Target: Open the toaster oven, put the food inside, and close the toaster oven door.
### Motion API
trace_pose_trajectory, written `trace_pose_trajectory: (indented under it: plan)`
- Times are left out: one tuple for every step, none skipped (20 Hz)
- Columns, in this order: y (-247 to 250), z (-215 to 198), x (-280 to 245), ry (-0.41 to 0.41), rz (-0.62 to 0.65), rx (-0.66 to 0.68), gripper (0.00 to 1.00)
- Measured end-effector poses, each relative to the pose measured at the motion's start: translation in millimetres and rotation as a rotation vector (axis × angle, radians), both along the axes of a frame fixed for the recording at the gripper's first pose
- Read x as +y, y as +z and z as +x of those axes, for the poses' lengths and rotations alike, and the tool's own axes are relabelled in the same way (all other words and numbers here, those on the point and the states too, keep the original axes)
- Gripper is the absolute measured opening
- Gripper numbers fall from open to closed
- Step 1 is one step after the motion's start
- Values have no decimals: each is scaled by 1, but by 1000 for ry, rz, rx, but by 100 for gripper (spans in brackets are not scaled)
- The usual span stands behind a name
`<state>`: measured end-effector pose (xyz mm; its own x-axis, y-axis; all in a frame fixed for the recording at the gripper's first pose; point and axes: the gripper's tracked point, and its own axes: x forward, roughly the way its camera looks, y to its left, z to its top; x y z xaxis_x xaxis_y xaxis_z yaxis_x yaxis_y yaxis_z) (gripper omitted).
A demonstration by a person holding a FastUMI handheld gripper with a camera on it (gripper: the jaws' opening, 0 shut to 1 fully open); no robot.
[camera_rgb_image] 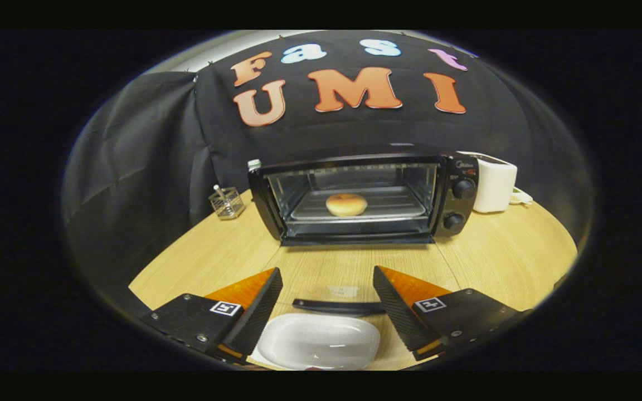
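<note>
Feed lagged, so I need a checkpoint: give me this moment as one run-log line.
gripper: open, holding nothing | bun: on tray inside toaster oven | oven door: down, open | plate: empty, between fingers | remaining: close door

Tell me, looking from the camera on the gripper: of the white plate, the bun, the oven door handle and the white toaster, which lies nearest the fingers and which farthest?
The gripper is open, fingers apart and holding nothing.
1. White plate: between the fingers.
2. Door handle: on the lowered glass door, just past the plate.
3. Bun: on the tray inside the toaster oven.
4. White toaster: behind the oven, to its right.
</note>
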<state>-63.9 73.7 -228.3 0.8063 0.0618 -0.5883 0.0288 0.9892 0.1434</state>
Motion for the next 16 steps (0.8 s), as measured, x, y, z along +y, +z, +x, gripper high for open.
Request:
trace_pose_trajectory:
  plan:
    - [-5, -8, -1, -1, -16, 22, 97]
    - [-10, -15, -3, -5, -33, 41, 97]
    - [-15, -21, -4, -8, -51, 57, 97]
    - [-21, -27, -5, -6, -72, 77, 97]
    - [-27, -33, -6, -9, -91, 97, 97]
    - [-30, -37, -5, -4, -104, 110, 97]
    - [-33, -39, -4, -2, -114, 117, 98]
    - [-37, -40, -5, -1, -119, 126, 97]
    - [-41, -41, -3, -2, -115, 139, 97]
    - [-45, -42, -3, -4, -109, 155, 97]
    - [-48, -43, -3, -11, -105, 165, 97]
    - [-52, -44, -5, -19, -108, 179, 98]
    - [-55, -44, -7, -26, -110, 185, 97]
    - [-58, -43, -9, -37, -111, 196, 97]
    - [-60, -40, -11, -49, -109, 199, 97]
    - [-61, -38, -13, -62, -103, 208, 97]
